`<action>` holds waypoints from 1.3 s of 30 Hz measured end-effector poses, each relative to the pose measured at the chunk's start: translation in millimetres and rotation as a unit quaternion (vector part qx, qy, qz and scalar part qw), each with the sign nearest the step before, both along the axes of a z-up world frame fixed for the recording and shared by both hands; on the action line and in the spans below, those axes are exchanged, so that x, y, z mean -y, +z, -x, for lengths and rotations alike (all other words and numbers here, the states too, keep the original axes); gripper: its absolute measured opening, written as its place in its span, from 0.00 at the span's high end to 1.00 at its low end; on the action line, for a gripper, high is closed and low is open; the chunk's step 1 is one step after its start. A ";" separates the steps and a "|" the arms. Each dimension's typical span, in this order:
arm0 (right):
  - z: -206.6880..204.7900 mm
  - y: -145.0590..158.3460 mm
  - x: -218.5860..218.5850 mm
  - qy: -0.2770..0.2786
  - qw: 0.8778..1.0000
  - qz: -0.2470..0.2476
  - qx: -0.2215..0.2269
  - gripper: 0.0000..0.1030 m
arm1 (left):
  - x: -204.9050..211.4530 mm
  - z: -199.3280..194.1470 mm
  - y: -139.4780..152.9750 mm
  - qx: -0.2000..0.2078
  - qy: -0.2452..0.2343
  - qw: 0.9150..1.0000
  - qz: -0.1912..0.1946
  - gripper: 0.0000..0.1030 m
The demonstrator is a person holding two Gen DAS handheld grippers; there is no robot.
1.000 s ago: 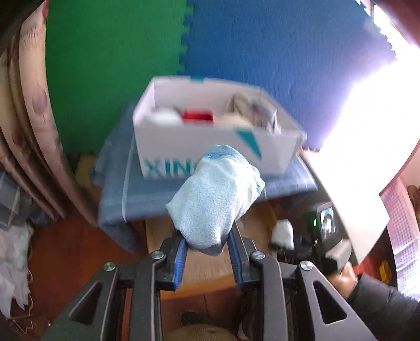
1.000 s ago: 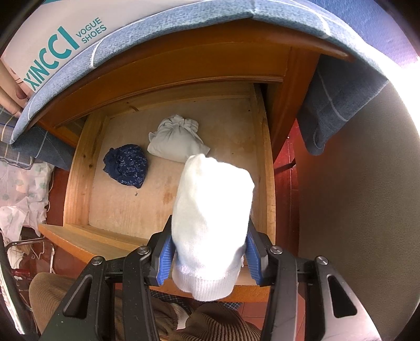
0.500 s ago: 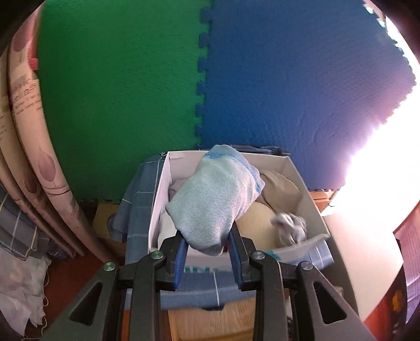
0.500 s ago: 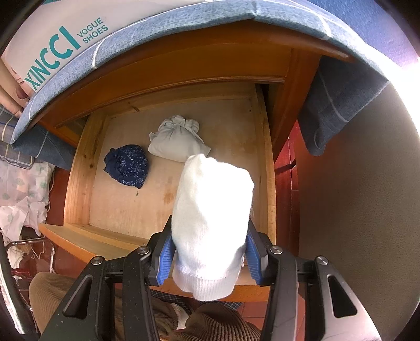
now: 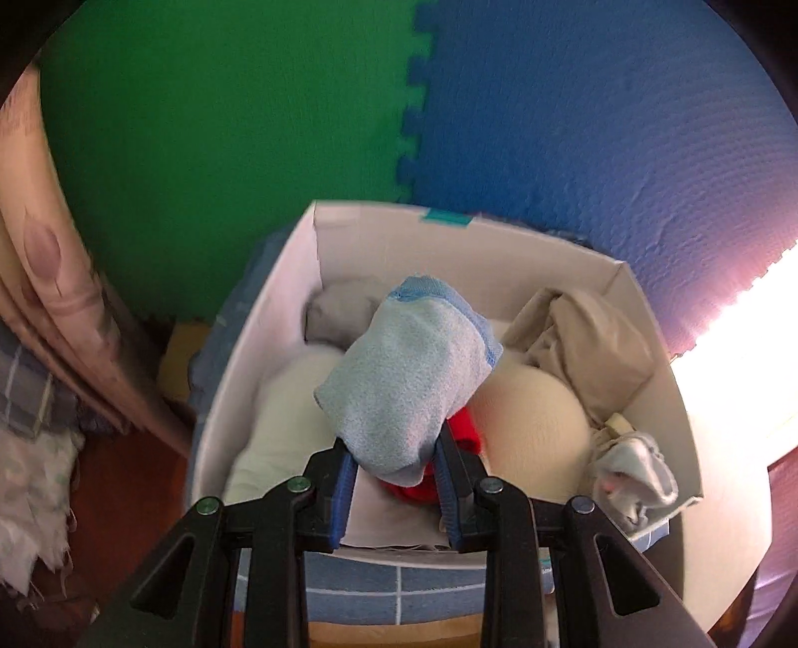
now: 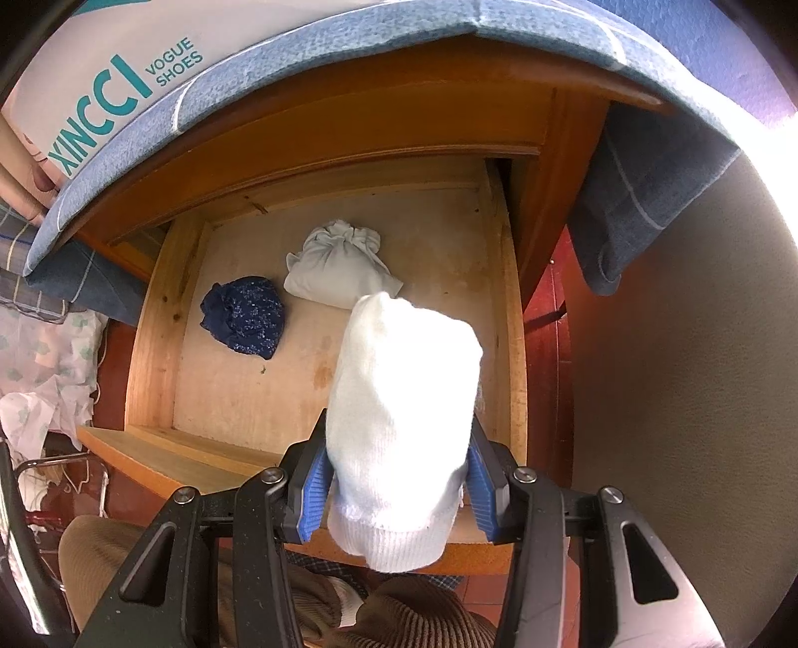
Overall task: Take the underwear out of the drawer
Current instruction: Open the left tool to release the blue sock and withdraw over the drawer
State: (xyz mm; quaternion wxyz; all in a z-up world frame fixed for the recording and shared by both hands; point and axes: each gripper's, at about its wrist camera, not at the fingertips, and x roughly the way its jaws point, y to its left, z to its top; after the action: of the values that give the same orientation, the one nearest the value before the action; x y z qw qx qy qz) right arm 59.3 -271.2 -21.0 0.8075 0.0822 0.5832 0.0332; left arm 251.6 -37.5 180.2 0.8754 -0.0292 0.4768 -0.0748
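My left gripper (image 5: 396,468) is shut on a rolled light blue underwear (image 5: 406,384) and holds it over the open white shoe box (image 5: 239,349). The box holds cream, white, grey, beige and red rolled garments. My right gripper (image 6: 396,478) is shut on a rolled white underwear (image 6: 401,428) above the front right of the open wooden drawer (image 6: 149,324). In the drawer lie a dark blue bundle (image 6: 244,324) and a pale grey bundle (image 6: 339,269).
The shoe box (image 6: 99,89) stands on a blue checked cloth (image 6: 349,35) over the wooden cabinet. Green and blue foam mats (image 5: 249,124) cover the wall behind. Curtains (image 5: 55,299) hang at the left. The person's knees (image 6: 399,613) are below the drawer front.
My left gripper has risen and moved forward with the light blue underwear, from in front of the box to over its inside. The right gripper has stayed still.
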 end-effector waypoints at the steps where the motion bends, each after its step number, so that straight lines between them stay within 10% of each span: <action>1: -0.1 0.0 -0.3 0.001 1.000 0.001 0.000 0.57 | -0.8 1.1 -4.4 -0.007 0.004 1.000 0.008 0.72; 16: -1.1 -0.5 -0.1 0.003 1.000 0.001 -0.001 0.57 | 13.9 14.6 -8.2 0.012 -0.009 0.999 -0.028 0.61; 22: -0.6 -0.3 -1.4 0.004 1.000 0.005 -0.002 0.57 | 15.5 28.2 7.7 0.049 -0.016 0.998 -0.046 0.40; 39: -0.9 -1.7 -2.6 0.006 1.000 0.015 -0.002 0.57 | -14.5 125.4 18.8 0.127 -0.011 0.989 -0.077 0.39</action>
State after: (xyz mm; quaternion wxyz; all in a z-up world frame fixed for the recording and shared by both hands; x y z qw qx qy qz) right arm 60.2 -268.6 -22.7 0.8070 0.0662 0.5861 0.0293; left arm 126.2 -23.1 198.9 0.9277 0.0536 0.3659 -0.0506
